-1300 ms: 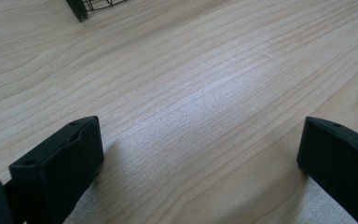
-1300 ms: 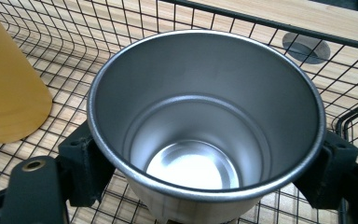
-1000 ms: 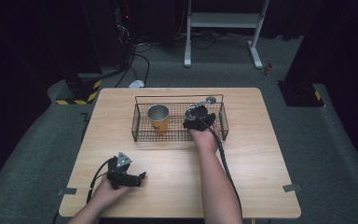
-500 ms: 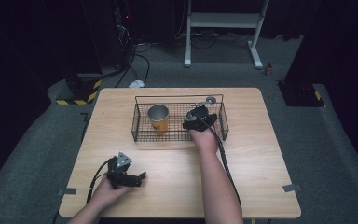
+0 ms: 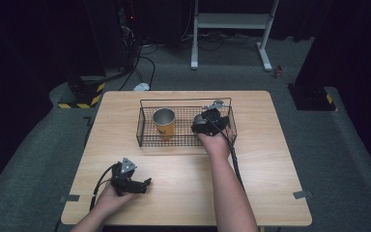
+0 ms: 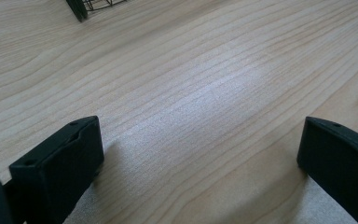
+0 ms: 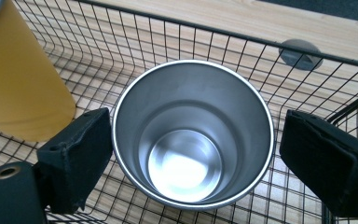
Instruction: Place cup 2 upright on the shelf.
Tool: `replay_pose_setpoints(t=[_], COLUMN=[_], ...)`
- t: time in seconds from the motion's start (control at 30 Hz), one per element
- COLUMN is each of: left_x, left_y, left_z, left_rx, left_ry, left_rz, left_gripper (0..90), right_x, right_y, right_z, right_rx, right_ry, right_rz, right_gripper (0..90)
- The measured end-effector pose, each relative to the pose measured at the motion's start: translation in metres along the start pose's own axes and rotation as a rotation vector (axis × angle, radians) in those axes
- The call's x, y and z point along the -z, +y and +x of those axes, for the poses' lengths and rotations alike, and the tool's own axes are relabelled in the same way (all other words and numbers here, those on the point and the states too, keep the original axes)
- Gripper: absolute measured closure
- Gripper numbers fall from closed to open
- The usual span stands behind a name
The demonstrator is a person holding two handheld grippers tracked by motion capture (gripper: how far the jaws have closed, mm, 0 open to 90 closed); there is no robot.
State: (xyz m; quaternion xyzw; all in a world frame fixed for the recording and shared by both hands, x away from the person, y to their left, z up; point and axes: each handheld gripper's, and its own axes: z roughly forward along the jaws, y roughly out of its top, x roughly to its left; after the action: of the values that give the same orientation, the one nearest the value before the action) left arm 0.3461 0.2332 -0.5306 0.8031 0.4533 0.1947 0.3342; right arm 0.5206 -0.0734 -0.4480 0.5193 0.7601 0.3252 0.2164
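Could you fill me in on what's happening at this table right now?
A person works with two handheld grippers. The right gripper is down in the wire basket, its open jaws around a steel cup without visibly gripping it. A yellow cup stands beside it in the basket. The left gripper sits open and empty near the table's front edge.

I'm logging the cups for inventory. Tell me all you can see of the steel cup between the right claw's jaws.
The steel cup is bare brushed metal with a thin rolled rim, tapering to a shiny round bottom, and empty. It stands upright on the wire basket floor beside a yellow cup. The right claw is open around it; the left jaw looks against its rim.
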Motion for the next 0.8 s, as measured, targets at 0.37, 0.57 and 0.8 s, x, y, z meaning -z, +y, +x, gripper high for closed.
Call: replay_pose_setpoints(t=[0.37,0.57,0.8], left_x=[0.0,0.0,0.0], left_y=[0.0,0.0,0.0], left_z=[0.0,0.0,0.0], left_rx=[-0.004,-0.001,0.004], left_ry=[0.0,-0.001,-0.003], left_rz=[0.004,0.001,0.001], left_gripper=[0.7,0.7,0.7], right_x=[0.013,0.022,0.039], right_y=[0.003,0.003,-0.001], right_z=[-0.003,-0.006,-0.003], right_rx=[-0.001,0.002,0.02], right_ry=[-0.002,0.002,0.019], right_rz=[-0.043,-0.07,-0.122], right_gripper=[9.7,9.7,9.8])
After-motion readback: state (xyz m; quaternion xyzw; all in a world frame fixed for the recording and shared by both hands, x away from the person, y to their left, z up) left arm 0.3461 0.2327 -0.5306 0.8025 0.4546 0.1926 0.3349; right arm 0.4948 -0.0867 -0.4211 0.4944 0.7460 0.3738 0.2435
